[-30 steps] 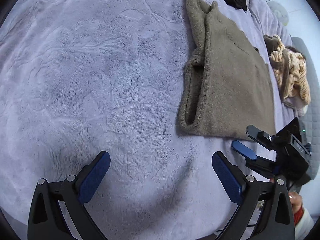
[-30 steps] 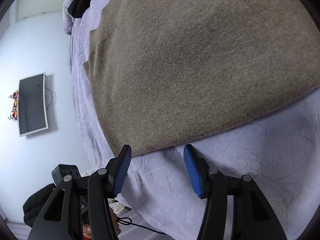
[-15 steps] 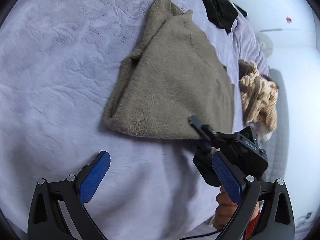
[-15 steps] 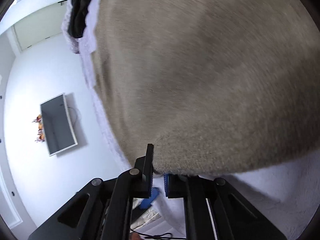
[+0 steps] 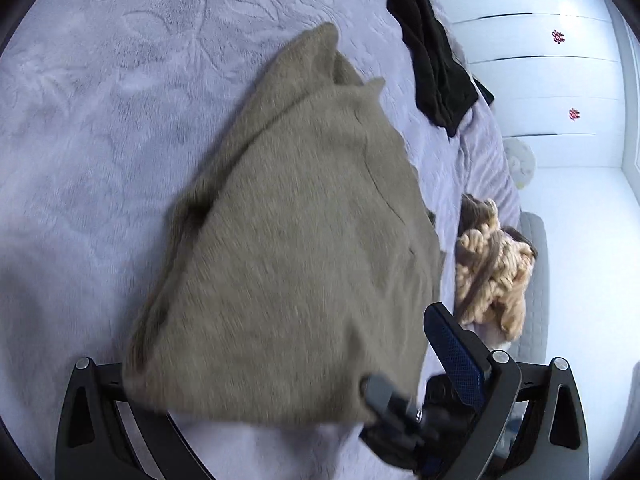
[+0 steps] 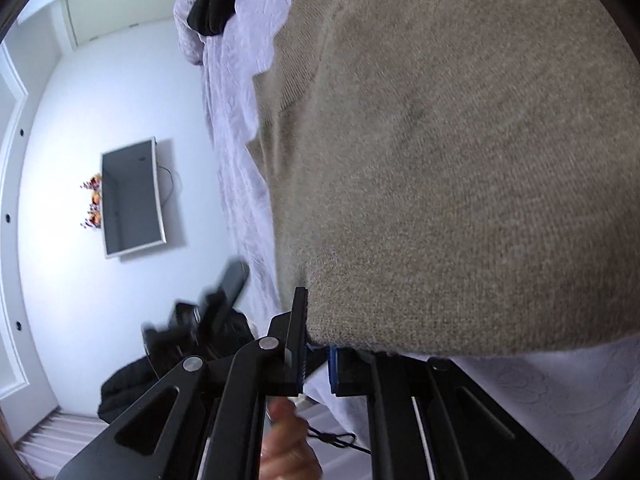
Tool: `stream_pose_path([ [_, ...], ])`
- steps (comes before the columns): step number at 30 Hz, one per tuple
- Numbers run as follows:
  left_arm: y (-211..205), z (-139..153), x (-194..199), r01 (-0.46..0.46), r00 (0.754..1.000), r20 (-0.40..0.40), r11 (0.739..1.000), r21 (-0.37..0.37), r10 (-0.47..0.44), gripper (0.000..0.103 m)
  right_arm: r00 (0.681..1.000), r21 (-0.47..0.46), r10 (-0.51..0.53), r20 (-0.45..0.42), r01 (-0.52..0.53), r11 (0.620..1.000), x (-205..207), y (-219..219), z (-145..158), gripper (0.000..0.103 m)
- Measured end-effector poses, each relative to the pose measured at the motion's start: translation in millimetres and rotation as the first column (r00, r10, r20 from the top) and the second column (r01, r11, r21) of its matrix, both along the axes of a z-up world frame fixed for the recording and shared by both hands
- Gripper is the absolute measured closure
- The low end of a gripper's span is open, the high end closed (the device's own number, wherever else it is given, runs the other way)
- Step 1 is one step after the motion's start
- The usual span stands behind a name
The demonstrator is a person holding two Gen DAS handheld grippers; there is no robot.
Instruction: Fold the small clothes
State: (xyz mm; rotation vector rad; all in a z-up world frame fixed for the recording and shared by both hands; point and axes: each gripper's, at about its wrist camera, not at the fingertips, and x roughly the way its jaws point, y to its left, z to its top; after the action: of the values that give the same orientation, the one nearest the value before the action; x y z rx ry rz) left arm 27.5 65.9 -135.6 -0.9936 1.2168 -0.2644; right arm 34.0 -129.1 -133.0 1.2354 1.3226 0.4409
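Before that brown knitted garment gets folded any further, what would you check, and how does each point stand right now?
1. Right gripper shut on the hem of the brown knitted garment: ok.
2. Left gripper gripping the hem too: not ok, jaws apart; one finger hidden by fabric.
3. Lifted hem level: cannot tell, blurred.
4. Lavender plush blanket beyond the garment free for the fold: ok.
5. Black garment and cream chunky-knit piece lying apart from the brown one: ok.

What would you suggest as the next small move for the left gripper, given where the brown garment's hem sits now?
Probably close the left gripper on the near hem of the brown garment: its jaws stand open with that hem lying between them, while the right gripper already pinches the other corner.
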Motion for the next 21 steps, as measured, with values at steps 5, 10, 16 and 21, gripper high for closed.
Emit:
stream_pose_path([
  [5,-10.9,4.1,20.2,0.016,1.0,0.011,0.988,0.154,-0.018,0.048,0.999,-0.027,0.045,-0.015,-0.045,0.999,-6.5,3.9,-7.9,0.094],
  [10,-24.3,8.3,28.2,0.117,0.991,0.015,0.935,0.336,-0.13,0.082,0.994,-0.074,0.098,-0.039,-0.101,0.992,-13.1,0.0,-2.9,0.09],
  [16,-75.9,37.3,13.3,0.219,0.905,0.12,0.686,0.694,-0.409,0.084,0.976,-0.298,0.215,-0.035,-0.216,0.93,-1.6,-27.7,38.4,0.089],
  [21,-103.3,44.2,1.8,0.23,0.81,0.128,0.511,0.828,-0.572,0.084,0.954,-0.442,0.3,0.011,-0.264,0.857,43.0,-42.9,84.6,0.025],
])
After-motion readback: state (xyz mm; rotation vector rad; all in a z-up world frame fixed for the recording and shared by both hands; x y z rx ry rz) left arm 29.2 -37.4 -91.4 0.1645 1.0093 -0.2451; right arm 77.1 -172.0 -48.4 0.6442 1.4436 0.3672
